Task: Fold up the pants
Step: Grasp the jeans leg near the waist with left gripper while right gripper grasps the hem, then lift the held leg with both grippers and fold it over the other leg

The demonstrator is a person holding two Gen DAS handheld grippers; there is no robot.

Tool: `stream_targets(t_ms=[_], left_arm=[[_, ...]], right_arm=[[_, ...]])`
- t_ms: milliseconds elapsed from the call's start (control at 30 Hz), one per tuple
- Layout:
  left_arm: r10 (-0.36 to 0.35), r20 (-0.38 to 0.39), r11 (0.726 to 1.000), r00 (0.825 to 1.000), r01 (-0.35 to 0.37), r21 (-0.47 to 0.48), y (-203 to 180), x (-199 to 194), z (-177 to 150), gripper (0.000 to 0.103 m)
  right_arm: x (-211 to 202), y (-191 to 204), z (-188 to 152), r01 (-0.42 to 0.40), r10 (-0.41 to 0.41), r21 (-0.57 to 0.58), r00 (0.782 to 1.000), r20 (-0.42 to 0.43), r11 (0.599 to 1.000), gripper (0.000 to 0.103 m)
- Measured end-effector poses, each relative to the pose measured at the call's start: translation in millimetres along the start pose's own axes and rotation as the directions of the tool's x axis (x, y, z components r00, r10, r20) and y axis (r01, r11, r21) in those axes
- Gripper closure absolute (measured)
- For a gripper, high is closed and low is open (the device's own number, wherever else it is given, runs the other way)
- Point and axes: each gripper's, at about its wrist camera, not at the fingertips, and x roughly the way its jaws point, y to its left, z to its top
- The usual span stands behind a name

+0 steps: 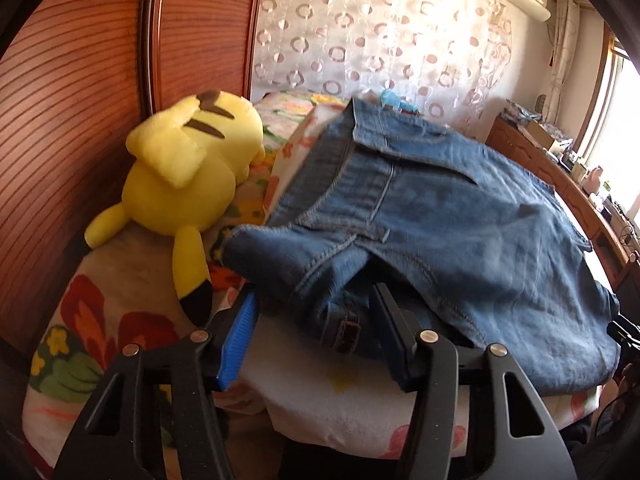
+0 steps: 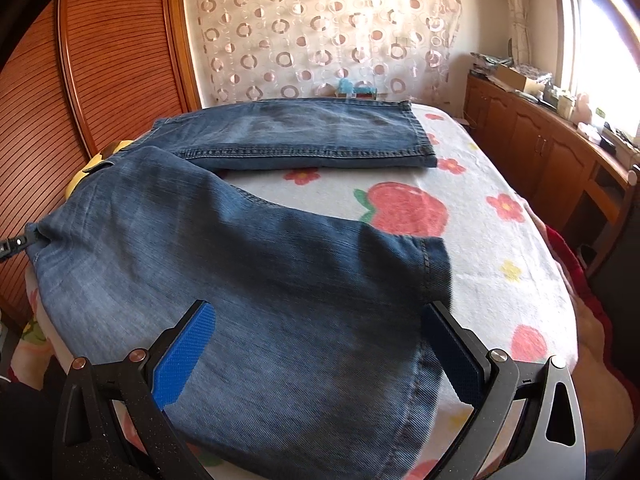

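Item: jeans (image 2: pixel 248 248), spread on the bed (image 2: pixel 500 264), waist at its near left corner beside a yellow plush (image 1: pixel 188 168).

Left gripper (image 1: pixel 316 320): we see the jaws part-open around the waistband, not pinching.

Right gripper (image 2: pixel 316 344): agape over the leg hem.

Risk: we judge a shallow bite could slip, or snag the sheet.

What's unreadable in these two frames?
- Left wrist: whether the left gripper pinches the jeans; denim covers the far pad.
- Left wrist: brown waistband label, too blurred to read.
- Right wrist: yellow plush toy, mostly hidden by the jeans.
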Motion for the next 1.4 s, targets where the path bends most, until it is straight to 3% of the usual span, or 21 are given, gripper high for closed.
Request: stream_targets(t_ms=[100,133,233,267,667,900,1233,1400], left_arm=[[0.002,-0.007,1.000,1.000,-0.002,-0.005,1.0,4.8,-2.3,0.046],[-0.004,-0.006,1.000,1.000,0.003,-0.008,1.8,5.2,-2.5,0.050],[-0.020,-0.010,1.000,1.000,0.020,-0.008,1.7,3.5,-1.7,0.080],[-0.027,0.002,1.000,1.000,0.027,0.007,-2.4,-0.5,-0.8,0.083],[-0.070,0.123,0.993,0.990,0.057,0.103,-36.5,-32.1,38.2,0.088],[-0.115,0.185,0.985,0.976,0.088,0.146,-54.2,-44.2,65.0,0.088],[-0.176,0.249,0.969,0.952,0.124,0.212,-89.5,-47.3,104.8,0.089],[-0.194,0.271,0.961,0.943,0.127,0.245,-102.1,-49.4,119.9,0.089]], right_arm=[[-7.2,-0.1,-5.3,0.009,-0.009,-0.006,1.000,-0.005,1.000,0.001],[-9.7,-0.9,-7.2,0.013,-0.013,-0.009,1.000,-0.007,1.000,0.001],[-16.5,-3.0,-11.6,0.024,-0.024,-0.010,1.000,-0.014,1.000,0.001],[-19.8,-3.0,-14.7,0.019,-0.019,-0.011,1.000,-0.018,1.000,0.007],[-39.0,-11.9,-21.9,0.010,-0.011,-0.008,0.998,-0.065,1.000,0.034],[-34.5,-23.2,-15.4,0.035,-0.035,0.006,0.996,-0.078,0.999,0.036],[-27.3,-25.1,-7.6,-0.002,0.002,0.004,0.997,-0.075,1.000,0.088],[-35.7,-26.3,9.2,-0.028,0.027,-0.015,0.999,-0.021,1.000,0.097]])
